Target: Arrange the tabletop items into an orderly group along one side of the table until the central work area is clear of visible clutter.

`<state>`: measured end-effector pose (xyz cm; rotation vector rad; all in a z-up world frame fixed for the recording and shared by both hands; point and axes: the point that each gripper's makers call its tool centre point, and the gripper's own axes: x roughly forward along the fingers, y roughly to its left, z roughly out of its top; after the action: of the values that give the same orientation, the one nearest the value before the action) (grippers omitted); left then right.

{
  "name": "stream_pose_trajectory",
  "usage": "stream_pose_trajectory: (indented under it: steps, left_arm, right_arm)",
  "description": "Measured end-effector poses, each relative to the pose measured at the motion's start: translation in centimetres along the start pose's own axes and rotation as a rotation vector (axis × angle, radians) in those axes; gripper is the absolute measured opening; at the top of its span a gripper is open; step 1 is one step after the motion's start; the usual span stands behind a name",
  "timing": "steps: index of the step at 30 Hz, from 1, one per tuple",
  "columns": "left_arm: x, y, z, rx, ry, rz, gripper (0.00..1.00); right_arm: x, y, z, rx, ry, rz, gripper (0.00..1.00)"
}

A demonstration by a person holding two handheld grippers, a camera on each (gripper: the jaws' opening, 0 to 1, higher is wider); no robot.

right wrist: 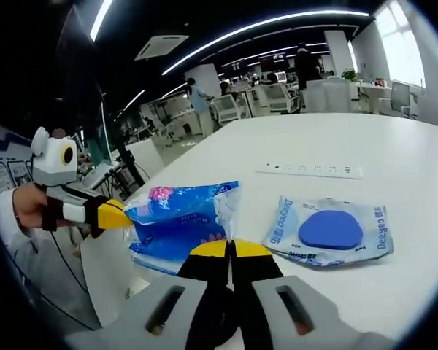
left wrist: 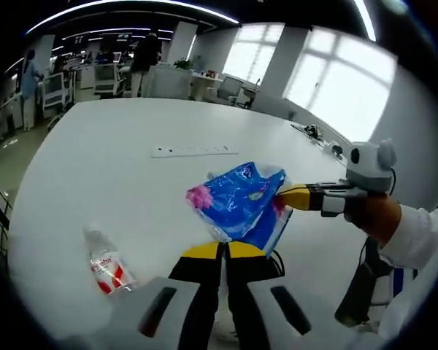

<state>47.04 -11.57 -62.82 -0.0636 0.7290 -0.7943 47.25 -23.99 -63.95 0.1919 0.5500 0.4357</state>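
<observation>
A blue tissue pack (left wrist: 237,200) with pink flowers hangs above the white table (left wrist: 95,168), held from two sides. My left gripper (left wrist: 223,250) is shut on its near edge. From the right, my right gripper (left wrist: 292,197) pinches the pack's far end with its yellow tips. In the right gripper view the same pack (right wrist: 179,219) lies across my right gripper (right wrist: 230,248), which is shut on its edge, and the left gripper (right wrist: 120,215) holds the other end. A small water bottle (left wrist: 109,266) with a red label lies left of the left jaws. A clear packet holding a blue round pad (right wrist: 328,232) lies to the right.
A white power strip (left wrist: 193,151) lies farther out on the table, also seen as the power strip (right wrist: 310,170) beyond the clear packet. A person's hand and white sleeve (left wrist: 416,237) hold the right gripper. Desks, chairs and standing people fill the room behind the table.
</observation>
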Motion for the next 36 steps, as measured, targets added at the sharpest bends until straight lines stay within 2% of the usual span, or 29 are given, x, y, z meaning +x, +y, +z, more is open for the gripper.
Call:
stream_pose_trajectory:
  steps: [7, 15, 26, 36]
  left_arm:
    - [0.4, -1.5, 1.3, 0.005, -0.017, -0.029, 0.00]
    - [1.4, -3.9, 3.1, 0.059, -0.025, -0.068, 0.00]
    - [3.2, -8.0, 4.8, 0.082, -0.028, -0.131, 0.00]
    - [5.4, -12.3, 5.9, 0.105, -0.030, -0.190, 0.00]
  right_arm:
    - [-1.6, -0.9, 0.8, 0.007, -0.029, -0.025, 0.00]
    - [-3.8, -2.5, 2.0, 0.014, -0.069, -0.064, 0.00]
    - [-7.9, -5.2, 3.0, 0.028, -0.126, -0.126, 0.00]
    - [-11.7, -8.3, 3.0, 0.042, -0.154, -0.185, 0.00]
